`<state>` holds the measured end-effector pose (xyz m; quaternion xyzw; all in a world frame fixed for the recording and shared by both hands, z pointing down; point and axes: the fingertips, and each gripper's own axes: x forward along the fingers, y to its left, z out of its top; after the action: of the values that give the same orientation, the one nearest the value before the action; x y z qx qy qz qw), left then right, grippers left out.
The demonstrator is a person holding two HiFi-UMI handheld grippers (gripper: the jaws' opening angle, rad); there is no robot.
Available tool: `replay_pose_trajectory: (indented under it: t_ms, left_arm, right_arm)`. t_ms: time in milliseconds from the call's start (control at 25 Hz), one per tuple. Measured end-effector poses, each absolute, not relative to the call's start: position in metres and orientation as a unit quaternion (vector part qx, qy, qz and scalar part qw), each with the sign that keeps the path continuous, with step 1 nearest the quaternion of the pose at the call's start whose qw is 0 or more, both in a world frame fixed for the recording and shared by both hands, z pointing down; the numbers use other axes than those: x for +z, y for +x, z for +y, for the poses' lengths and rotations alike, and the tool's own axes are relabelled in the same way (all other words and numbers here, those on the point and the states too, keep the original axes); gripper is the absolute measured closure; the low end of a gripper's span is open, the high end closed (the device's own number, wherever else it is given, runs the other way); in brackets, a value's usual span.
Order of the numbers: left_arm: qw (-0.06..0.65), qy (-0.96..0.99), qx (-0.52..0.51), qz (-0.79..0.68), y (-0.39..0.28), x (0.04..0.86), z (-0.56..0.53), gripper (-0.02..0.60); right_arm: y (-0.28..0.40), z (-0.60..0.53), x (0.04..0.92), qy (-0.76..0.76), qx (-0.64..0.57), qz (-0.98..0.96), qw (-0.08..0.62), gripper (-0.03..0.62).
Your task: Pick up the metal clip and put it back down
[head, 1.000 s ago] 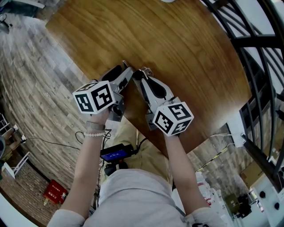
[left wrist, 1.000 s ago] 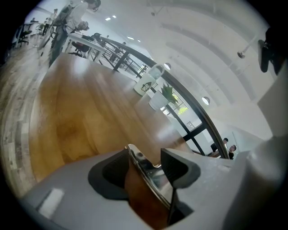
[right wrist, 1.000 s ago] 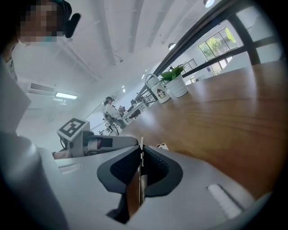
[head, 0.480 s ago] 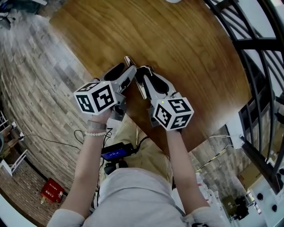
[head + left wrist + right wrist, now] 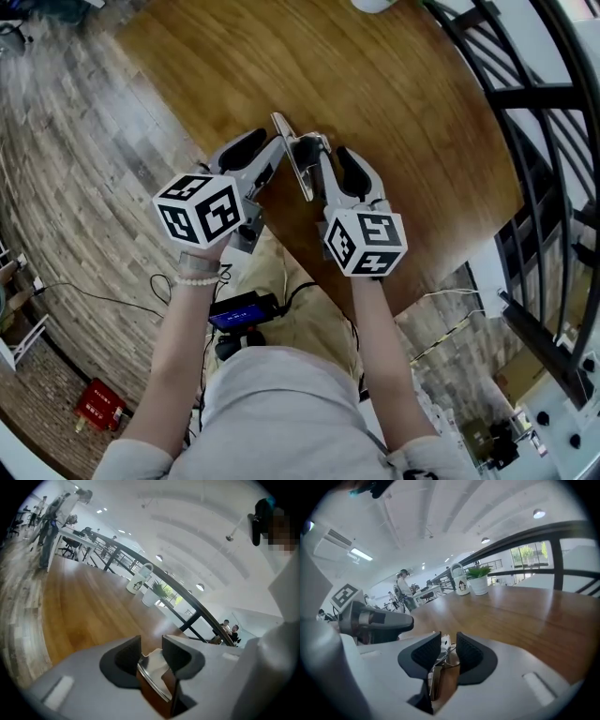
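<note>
The metal clip (image 5: pixel 292 157), a long silver spring clip, hangs above the wooden table (image 5: pixel 403 94) between my two grippers. My left gripper (image 5: pixel 270 141) is shut on the clip's flat blade; in the left gripper view the shiny plate (image 5: pixel 154 670) fills the gap between the left gripper's (image 5: pixel 151 654) pads. My right gripper (image 5: pixel 325 148) faces it from the right. Its jaws have just been opening, and the clip's wire handle end (image 5: pixel 443 654) lies between the right gripper's (image 5: pixel 448 649) pads with a little slack.
A white mug (image 5: pixel 461 584) and a potted plant (image 5: pixel 478 579) stand at the table's far end. A black railing (image 5: pixel 525 112) runs along the right side. Wood-look floor lies to the left, with a red box (image 5: pixel 101 405) and cables on it.
Both grippers have risen, with the clip lifted off the table in the left one. The right gripper's fingers now stand wider apart than before.
</note>
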<state>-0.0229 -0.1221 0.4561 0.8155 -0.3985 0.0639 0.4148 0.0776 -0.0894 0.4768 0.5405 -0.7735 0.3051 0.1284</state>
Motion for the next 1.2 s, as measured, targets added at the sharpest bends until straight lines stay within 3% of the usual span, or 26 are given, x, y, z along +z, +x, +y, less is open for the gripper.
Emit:
replay_pose_trajectory:
  t_ms: [160,240,720,1200]
  left_arm:
    - [0.369,0.833,0.065,-0.407,-0.03,0.435,-0.121,0.522]
    - [0.344,0.842,0.067,-0.41,-0.035,0.423,-0.119,0.576]
    - [0.218,0.89,0.063,-0.395,-0.054,0.338,-0.098,0.581]
    - [0.14,0.913,0.06,-0.378,-0.062,0.278,-0.072,0.581]
  right_arm:
    - [0.084,-0.086,0.457,0.561,0.27,-0.77,0.136,0.582]
    - [0.082,-0.083,0.446,0.562,0.259,-0.774,0.134,0.583]
    - [0.064,-0.065,0.362,0.558,0.187,-0.802,0.108,0.582]
    - [0.058,-0.049,0.294,0.556,0.126,-0.817,0.086,0.579]
